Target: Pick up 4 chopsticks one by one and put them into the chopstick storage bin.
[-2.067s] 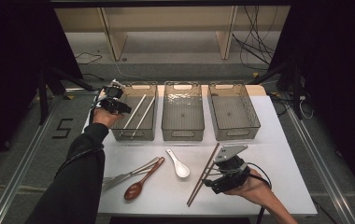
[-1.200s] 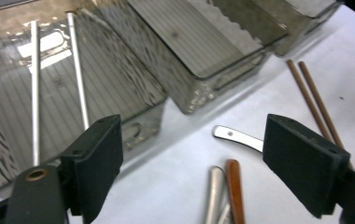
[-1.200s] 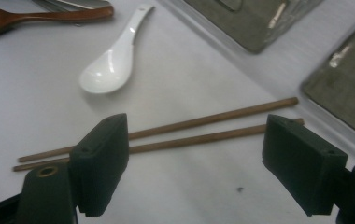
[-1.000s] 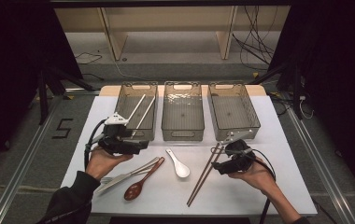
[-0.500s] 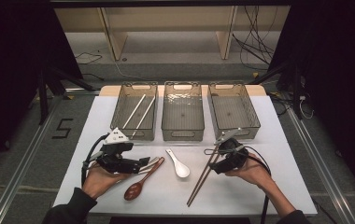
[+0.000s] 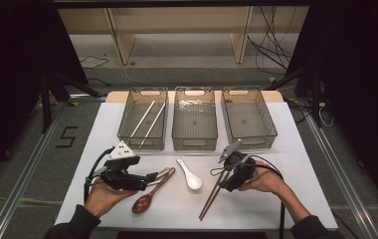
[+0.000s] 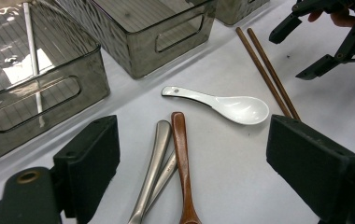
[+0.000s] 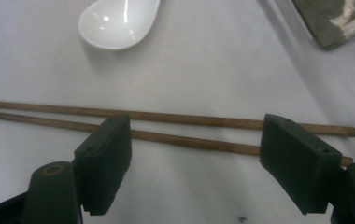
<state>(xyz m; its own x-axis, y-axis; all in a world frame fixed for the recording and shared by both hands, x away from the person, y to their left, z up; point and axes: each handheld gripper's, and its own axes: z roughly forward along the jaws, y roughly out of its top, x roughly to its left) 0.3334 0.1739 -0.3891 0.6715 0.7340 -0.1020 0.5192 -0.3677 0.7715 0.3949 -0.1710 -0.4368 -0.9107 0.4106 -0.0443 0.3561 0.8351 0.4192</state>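
Brown chopsticks [image 8: 166,126] under lowered right gripper [image 8: 194,154]

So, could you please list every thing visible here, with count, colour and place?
Clear grey plastic bins: three, in a row at the table's far side.
White chopsticks: two, inside the left bin.
White ceramic spoon: one, table centre.
Brown wooden spoon: one, near the left tool.
Silver metal utensils: two, beside the wooden spoon.
Brown wooden chopsticks: two, under the right tool.
White table: one.
Left tool: black, open.
Right tool: black, open.
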